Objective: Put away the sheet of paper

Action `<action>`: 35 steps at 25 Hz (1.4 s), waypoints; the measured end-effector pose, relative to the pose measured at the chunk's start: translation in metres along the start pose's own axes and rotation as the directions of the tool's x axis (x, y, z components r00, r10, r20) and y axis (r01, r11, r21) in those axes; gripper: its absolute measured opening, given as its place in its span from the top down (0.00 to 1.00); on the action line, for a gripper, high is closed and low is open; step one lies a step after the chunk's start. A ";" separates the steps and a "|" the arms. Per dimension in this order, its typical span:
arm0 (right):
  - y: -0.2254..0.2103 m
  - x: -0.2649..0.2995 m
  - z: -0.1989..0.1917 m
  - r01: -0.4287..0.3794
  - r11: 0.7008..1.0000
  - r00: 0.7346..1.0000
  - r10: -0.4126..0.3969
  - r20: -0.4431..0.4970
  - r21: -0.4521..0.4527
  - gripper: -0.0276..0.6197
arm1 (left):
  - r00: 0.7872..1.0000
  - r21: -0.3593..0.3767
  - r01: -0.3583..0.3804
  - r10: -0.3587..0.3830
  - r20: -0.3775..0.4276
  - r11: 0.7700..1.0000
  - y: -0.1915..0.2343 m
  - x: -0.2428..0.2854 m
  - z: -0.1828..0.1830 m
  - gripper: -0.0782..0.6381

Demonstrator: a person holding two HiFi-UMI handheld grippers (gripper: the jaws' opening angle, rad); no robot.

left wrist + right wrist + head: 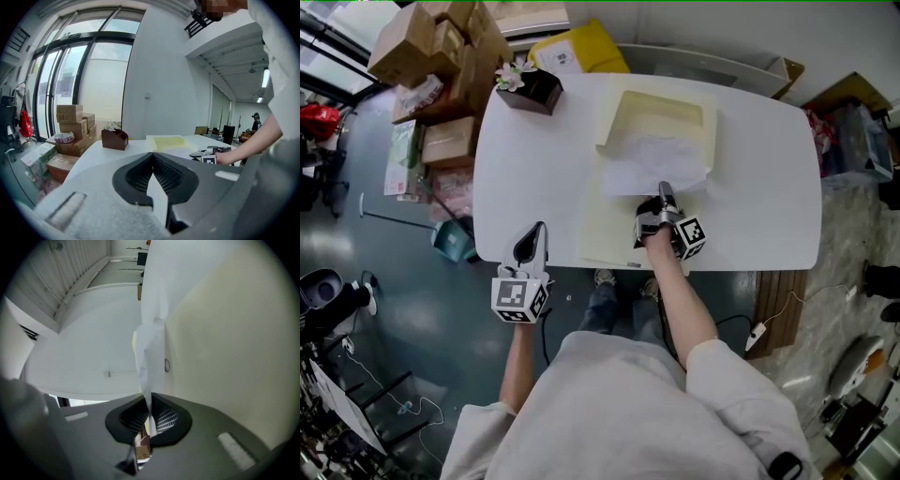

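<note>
Tray (661, 105) holding the paper's (654, 164) far part, near part draped over its rim, your right gripper (665, 190) clamped on that edge, your left gripper (538, 232) closed, empty, at the table's (750, 206) near edge, open tabletop rightward.

The left gripper (153, 155) fills the foreground, its black ribbed jaws closed tip to tip with nothing between them. Beyond lies a white table top (101, 152) carrying a dark brown box-shaped holder (115, 139) (something pale sticks out of its top) and a flat pale yellow folder (169, 141). Brown cardboard boxes (70, 123) are stacked at the left. A bare forearm (253, 140) reaches in from the right.
</note>
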State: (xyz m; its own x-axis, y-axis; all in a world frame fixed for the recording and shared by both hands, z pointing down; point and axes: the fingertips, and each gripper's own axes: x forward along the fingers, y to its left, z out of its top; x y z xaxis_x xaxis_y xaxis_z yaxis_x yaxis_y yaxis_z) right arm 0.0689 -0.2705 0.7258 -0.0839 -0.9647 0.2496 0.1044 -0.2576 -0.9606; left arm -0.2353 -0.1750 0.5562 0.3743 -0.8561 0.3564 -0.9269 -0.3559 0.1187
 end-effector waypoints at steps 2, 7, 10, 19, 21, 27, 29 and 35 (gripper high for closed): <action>-0.004 0.005 0.000 0.005 1.000 1.000 -0.006 0.011 0.024 0.95 | 1.000 -0.001 -0.004 0.004 -0.001 1.000 0.002 0.000 0.001 0.88; -0.011 0.000 -0.006 -0.027 0.995 0.999 0.024 0.031 0.095 0.95 | 1.000 -0.005 -0.006 0.006 -0.007 1.000 0.005 0.001 -0.001 0.88; -0.007 -0.006 -0.017 -0.030 0.997 0.999 0.029 0.017 0.071 0.95 | 1.000 -0.007 -0.004 0.004 -0.009 1.000 0.007 0.003 -0.003 0.88; -0.005 0.016 0.001 -0.058 0.993 0.994 0.048 0.095 0.104 0.95 | 1.000 -0.005 0.006 -0.006 -0.013 1.000 0.008 0.006 -0.002 0.88; -0.004 0.023 0.000 -0.063 0.993 0.994 0.053 0.097 0.104 0.95 | 1.000 -0.006 0.006 -0.007 -0.014 1.000 0.009 0.006 -0.003 0.88; -0.007 0.043 -0.006 -0.063 0.993 0.992 0.052 0.113 0.097 0.95 | 1.000 -0.011 0.004 -0.004 -0.015 1.000 0.015 0.006 -0.004 0.88; -0.003 0.049 -0.001 -0.071 0.994 0.991 0.060 0.122 0.086 0.95 | 1.000 -0.016 0.002 -0.002 -0.014 1.000 0.016 0.007 -0.004 0.88; -0.004 0.064 0.009 -0.058 0.995 0.986 0.043 0.159 0.086 0.95 | 1.000 -0.020 -0.006 0.005 -0.025 1.000 0.028 0.010 -0.008 0.88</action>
State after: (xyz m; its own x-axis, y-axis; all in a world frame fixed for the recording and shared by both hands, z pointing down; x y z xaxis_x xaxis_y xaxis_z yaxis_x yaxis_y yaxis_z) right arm 0.0720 -0.3321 0.7466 0.0791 -0.9714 0.2238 0.1939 -0.2052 -0.9593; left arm -0.2579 -0.1899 0.5708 0.3686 -0.8482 0.3804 -0.9294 -0.3432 0.1355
